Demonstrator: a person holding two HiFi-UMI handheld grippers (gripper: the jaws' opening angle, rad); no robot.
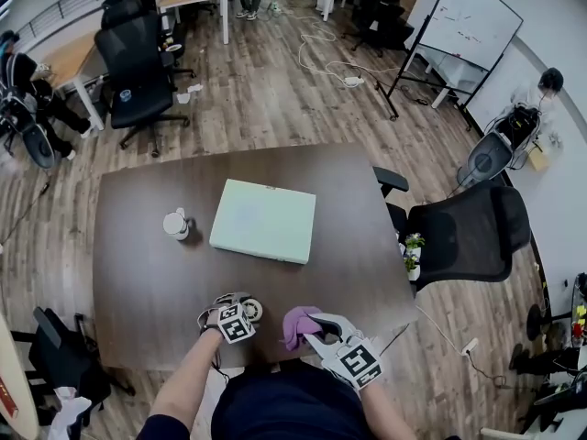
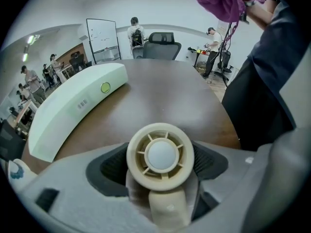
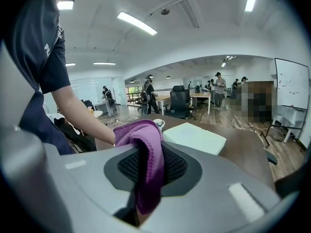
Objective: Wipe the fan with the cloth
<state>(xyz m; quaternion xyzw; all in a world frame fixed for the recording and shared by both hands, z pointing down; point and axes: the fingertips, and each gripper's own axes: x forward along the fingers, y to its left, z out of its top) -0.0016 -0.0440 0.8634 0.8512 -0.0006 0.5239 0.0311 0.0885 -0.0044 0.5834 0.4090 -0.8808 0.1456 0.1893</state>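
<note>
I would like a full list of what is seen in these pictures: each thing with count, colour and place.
table: one, dark brown, room centre.
flat box: one, pale green, mid-table.
mug: one, white, on the table beside the flat box.
fan: one, cream, in the left gripper.
cloth: one, purple, in the right gripper.
office chair: one, black, at the table's right edge.
whiteboard: one, white, far right.
left gripper: one, grey, shut on the fan.
right gripper: one, grey, shut on the cloth.

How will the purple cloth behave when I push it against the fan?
Probably floppy: the purple cloth droops between the right gripper's jaws, so it should fold, not push back. Its knit might snag the fan's grille ribs.
</note>
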